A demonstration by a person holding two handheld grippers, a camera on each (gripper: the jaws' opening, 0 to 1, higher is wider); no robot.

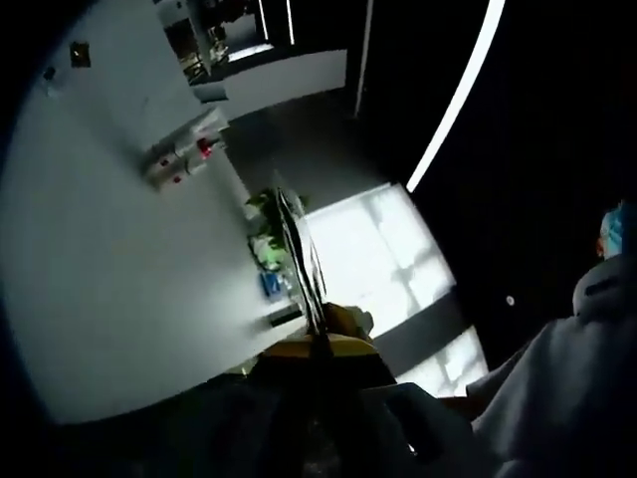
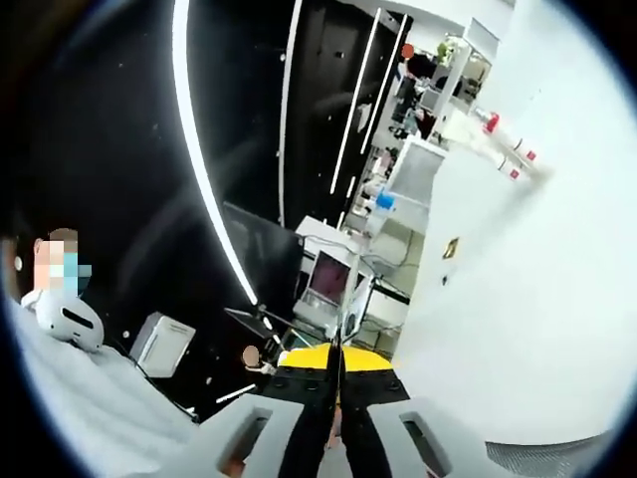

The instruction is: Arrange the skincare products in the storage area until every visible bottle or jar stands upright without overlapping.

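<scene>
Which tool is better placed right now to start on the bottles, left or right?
Neither clearly. The left tool and the right tool both look shut and aim past a white wall into the room, with no bottle or jar clearly ahead. Lower whichever reaches the storage area first.

Small blue and green items [image 1: 269,271] cluster beside the white wall, too blurred to tell bottle from jar.
</scene>
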